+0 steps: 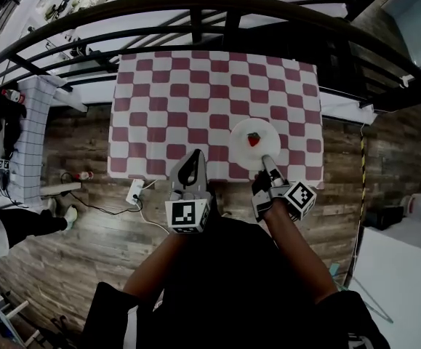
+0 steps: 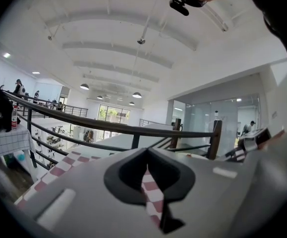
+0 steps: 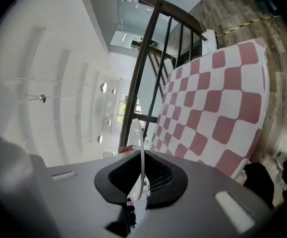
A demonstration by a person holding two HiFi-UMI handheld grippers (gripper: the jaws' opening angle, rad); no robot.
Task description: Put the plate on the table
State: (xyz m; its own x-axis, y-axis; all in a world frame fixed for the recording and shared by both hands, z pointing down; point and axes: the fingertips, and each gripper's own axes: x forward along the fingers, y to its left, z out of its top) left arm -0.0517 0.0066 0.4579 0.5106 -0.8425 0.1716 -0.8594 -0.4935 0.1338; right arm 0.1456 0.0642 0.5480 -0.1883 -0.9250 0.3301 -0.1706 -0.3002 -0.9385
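Note:
A white plate with a strawberry on it is over the near right part of the table, which wears a red-and-white checked cloth. My right gripper is shut on the plate's near rim. In the right gripper view the plate shows edge-on between the pads, with the strawberry a red spot beside it. I cannot tell whether the plate rests on the cloth. My left gripper hovers at the table's near edge. Its jaws are shut and hold nothing, as the left gripper view also shows.
A dark railing curves behind the table. At the left stands a small table with a grid cloth, and a person is near it. A power strip and cable lie on the wooden floor. At the lower right is a white surface.

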